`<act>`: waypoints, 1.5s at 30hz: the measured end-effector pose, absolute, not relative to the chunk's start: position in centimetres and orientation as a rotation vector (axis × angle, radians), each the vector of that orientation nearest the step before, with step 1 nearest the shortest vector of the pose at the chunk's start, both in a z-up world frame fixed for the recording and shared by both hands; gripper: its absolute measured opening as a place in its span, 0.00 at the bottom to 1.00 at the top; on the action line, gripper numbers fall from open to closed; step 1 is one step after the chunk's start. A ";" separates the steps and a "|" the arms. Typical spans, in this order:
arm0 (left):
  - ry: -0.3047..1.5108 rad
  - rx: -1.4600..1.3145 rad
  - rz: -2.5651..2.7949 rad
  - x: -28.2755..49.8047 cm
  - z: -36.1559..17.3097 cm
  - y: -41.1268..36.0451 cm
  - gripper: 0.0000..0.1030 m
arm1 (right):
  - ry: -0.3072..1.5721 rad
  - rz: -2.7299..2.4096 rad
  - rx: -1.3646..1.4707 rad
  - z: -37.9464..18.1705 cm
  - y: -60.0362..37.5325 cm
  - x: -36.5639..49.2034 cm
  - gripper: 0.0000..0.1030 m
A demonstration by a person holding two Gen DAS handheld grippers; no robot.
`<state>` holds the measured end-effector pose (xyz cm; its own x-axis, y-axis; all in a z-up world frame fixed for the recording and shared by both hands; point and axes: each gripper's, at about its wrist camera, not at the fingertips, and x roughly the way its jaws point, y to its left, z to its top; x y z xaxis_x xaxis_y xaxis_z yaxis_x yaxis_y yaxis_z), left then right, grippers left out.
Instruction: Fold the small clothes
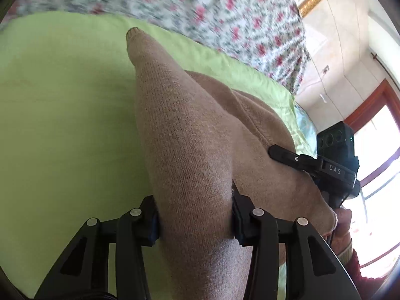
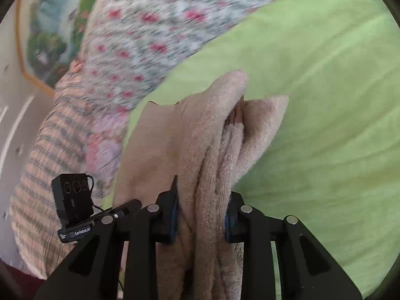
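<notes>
A tan knitted garment (image 1: 190, 135) is lifted over a light green sheet (image 1: 62, 115). My left gripper (image 1: 195, 215) is shut on a thick fold of it; the knit rises ahead of the fingers to a narrow tip. My right gripper (image 2: 202, 217) is shut on several bunched layers of the same garment (image 2: 215, 135) above the green sheet (image 2: 325, 115). The right gripper also shows in the left wrist view (image 1: 295, 158), clamped on the garment's right edge. Part of the left gripper shows in the right wrist view (image 2: 117, 211) at the lower left.
A floral bedspread (image 1: 225, 7) lies beyond the green sheet. A striped plaid cushion (image 2: 42, 175) and a framed picture (image 2: 50, 37) are at the left. A window with a red-brown frame (image 1: 375, 115) is at the right.
</notes>
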<state>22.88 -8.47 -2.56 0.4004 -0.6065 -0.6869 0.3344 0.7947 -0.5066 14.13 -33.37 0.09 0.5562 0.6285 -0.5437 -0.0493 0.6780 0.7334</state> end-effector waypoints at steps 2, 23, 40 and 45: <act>0.983 -0.304 -0.575 21.4 -1.9 -5.5 0.43 | 0.911 0.504 0.728 -0.4 -30.2 14.5 0.28; 0.940 -0.367 -0.312 17.5 -3.8 8.1 0.67 | 0.964 0.382 0.498 0.0 -21.1 19.2 0.44; 0.973 -0.101 -0.166 21.4 -4.5 3.0 0.61 | 1.004 0.253 0.516 -3.4 -22.4 19.6 0.08; 0.940 -0.118 -0.177 17.9 -2.4 3.6 0.61 | 0.979 0.256 0.550 -0.6 -23.3 16.7 0.20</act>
